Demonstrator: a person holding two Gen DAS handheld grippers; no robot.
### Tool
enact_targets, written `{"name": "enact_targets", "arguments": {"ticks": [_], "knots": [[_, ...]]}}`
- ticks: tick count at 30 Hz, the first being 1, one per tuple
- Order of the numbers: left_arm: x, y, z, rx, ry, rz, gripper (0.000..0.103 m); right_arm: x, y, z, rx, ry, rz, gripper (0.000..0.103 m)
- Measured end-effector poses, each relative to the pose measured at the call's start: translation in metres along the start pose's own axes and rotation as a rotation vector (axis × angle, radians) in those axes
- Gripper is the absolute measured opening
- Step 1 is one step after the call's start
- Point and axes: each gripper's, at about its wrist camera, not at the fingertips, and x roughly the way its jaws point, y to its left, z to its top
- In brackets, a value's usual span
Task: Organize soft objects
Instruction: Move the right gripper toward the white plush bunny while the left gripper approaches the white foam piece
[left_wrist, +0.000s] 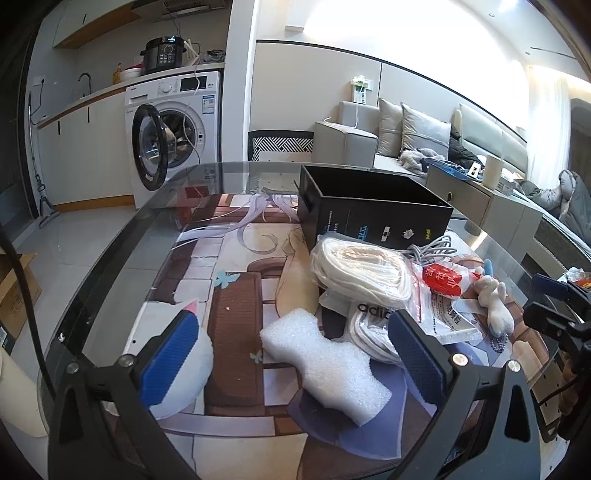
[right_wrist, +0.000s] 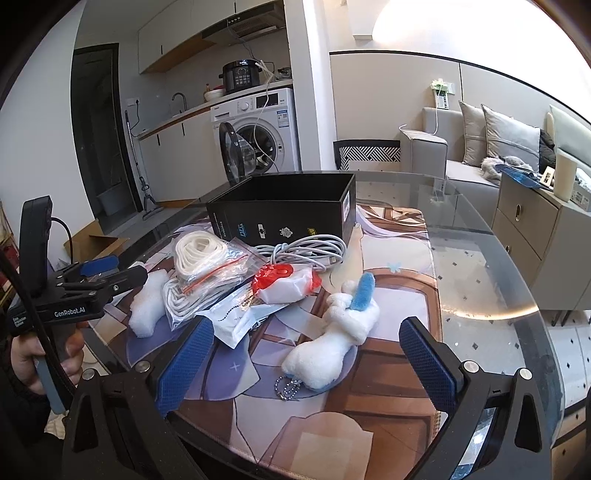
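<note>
Across the middle of both views, a round glass worktop (right_wrist: 491, 266) with a dark rim, mostly covered by a printed mat (right_wrist: 391, 369) in brown, lilac and cream.

Upper centre: open-topped black box (right_wrist: 284, 218), rigid, matte, small printed marks on its front face. Its interior is dark; contents, if any, cannot be made out.

Below the box, the pile of soft things:
- Clear zip bag with red seal holding flat white cord (left_wrist: 364, 273), coiled, woven look.
- Second clear bag of white laces (left_wrist: 369, 328) with black lettering, partly hidden behind the left gripper's finger.
- White foam block (left_wrist: 328, 360), pinched-waist shape, pebbly surface, lying in the lower centre of the left wrist view, directly between the fingers.
- White plush toy (right_wrist: 332, 339), fuzzy, with a blue fluffy part on top and a bead chain at its lower end; lower centre of the right wrist view.
- Red-and-white crinkled plastic packet (right_wrist: 286, 280), text illegible.
- Grey cable (right_wrist: 306, 251), looped, against the box front.

Left gripper (left_wrist: 295, 360): blue textured pads spread wide, nothing held, foam in the gap untouched.
Right gripper (right_wrist: 306, 362): pads likewise spread apart, empty, plush toy lying between them; contact not evident.
</note>
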Motion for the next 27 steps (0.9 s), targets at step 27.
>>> {"name": "enact_targets", "arguments": {"ticks": [27], "knots": [[0.012, -0.005, -0.007, 0.042, 0.061, -0.003, 0.103, 0.034, -0.005, 0.004, -0.009, 0.093, -0.077, 0.103]]}}
